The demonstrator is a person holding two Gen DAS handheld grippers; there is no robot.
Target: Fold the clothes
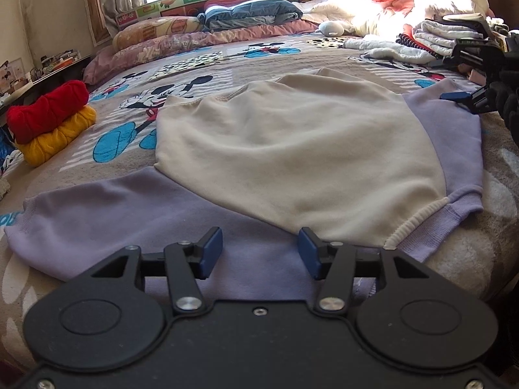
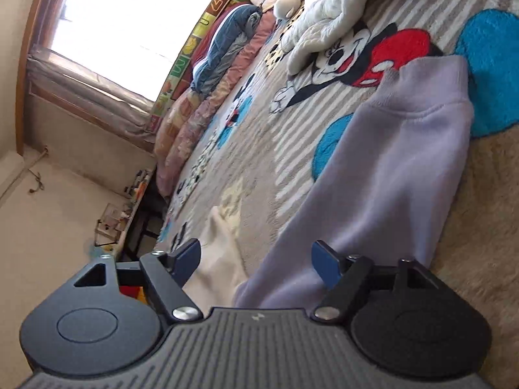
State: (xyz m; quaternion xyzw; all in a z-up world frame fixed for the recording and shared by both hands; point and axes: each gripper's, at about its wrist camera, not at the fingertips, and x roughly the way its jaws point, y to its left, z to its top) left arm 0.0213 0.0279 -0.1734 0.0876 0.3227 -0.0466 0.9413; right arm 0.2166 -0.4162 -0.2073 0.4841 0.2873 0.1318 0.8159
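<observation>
The cream fleece sweatshirt with lilac sleeves (image 1: 292,149) lies spread flat on the cartoon-mouse bedspread (image 1: 194,64), body up the middle, one sleeve stretched toward the near left, the other at the far right. In the left wrist view, the left gripper (image 1: 260,252) hovers low over the near lilac sleeve; its blue-padded fingers (image 1: 212,249) stand apart with only cloth beneath them, nothing pinched. The right gripper (image 1: 454,96) shows at the far sleeve. I judge the step to be the first fold, sleeves inward, not yet begun. Next move: each gripper must close on a sleeve edge and carry it over the cream body. One sweatshirt lies spread; two knitted rolls, red on yellow (image 1: 48,120), sit at the left, and one stack of folded white clothes (image 1: 447,37) at the back right.

In the right wrist view, the right gripper (image 2: 256,264) straddles the other lilac sleeve (image 2: 389,178), fingers parted, the cloth between them but not clamped.
</observation>
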